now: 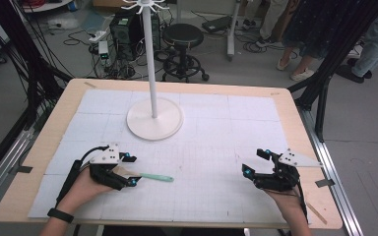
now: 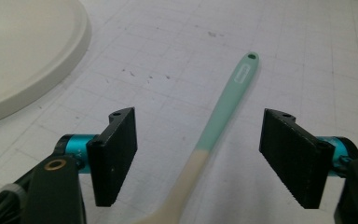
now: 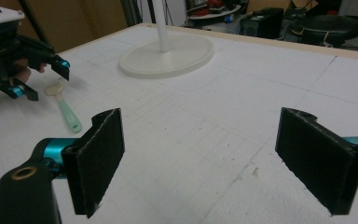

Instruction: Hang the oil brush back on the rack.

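Observation:
A spatula with a mint-green handle and a cream head lies flat on the white gridded mat, handle pointing right. My left gripper is open and straddles it near the head. In the left gripper view the spatula runs up between the two black pads without touching either, and the left gripper stands wide. My right gripper is open at the right side of the mat, holding nothing. In the right gripper view the right gripper faces bare mat, with the spatula and left gripper far off.
A white stand with a round base and a tall pole rises at the back centre of the mat; its base lies just left of the left gripper. The wooden table edge borders the mat. A stool and people stand beyond.

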`<state>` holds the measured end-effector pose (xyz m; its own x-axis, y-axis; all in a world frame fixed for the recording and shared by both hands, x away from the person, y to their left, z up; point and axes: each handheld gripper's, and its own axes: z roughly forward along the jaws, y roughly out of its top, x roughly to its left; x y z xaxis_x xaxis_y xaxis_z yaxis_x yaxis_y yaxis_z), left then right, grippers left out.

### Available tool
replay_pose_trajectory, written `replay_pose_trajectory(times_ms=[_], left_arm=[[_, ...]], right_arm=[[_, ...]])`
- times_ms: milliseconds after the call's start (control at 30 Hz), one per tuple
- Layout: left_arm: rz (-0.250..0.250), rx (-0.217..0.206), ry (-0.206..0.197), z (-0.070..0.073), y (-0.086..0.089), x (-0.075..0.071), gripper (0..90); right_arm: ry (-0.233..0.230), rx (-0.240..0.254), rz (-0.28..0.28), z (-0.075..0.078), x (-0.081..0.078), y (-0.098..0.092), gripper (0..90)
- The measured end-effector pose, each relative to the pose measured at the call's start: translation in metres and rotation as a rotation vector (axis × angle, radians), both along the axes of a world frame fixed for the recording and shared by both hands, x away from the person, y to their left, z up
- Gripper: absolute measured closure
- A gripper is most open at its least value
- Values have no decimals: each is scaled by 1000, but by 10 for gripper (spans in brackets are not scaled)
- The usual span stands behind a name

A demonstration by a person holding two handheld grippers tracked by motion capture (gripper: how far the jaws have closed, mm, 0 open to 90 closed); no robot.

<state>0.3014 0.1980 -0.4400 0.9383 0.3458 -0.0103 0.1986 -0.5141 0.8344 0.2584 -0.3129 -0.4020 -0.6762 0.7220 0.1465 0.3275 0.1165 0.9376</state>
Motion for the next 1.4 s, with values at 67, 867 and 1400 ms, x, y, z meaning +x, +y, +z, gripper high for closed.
replay_pose_trajectory(times_ms=[67,867,1400], left_arm=[[-11,13,-4,-1,-2,0,366],[-21,75,25,-9,-5,3,766],[-43,83,31,-8,-7,0,816]], right_arm=[[-2,-2,-1,0,0,0,147],[3,4,5,-1,2,-1,148],[14,19,7,-2,2,-3,149]])
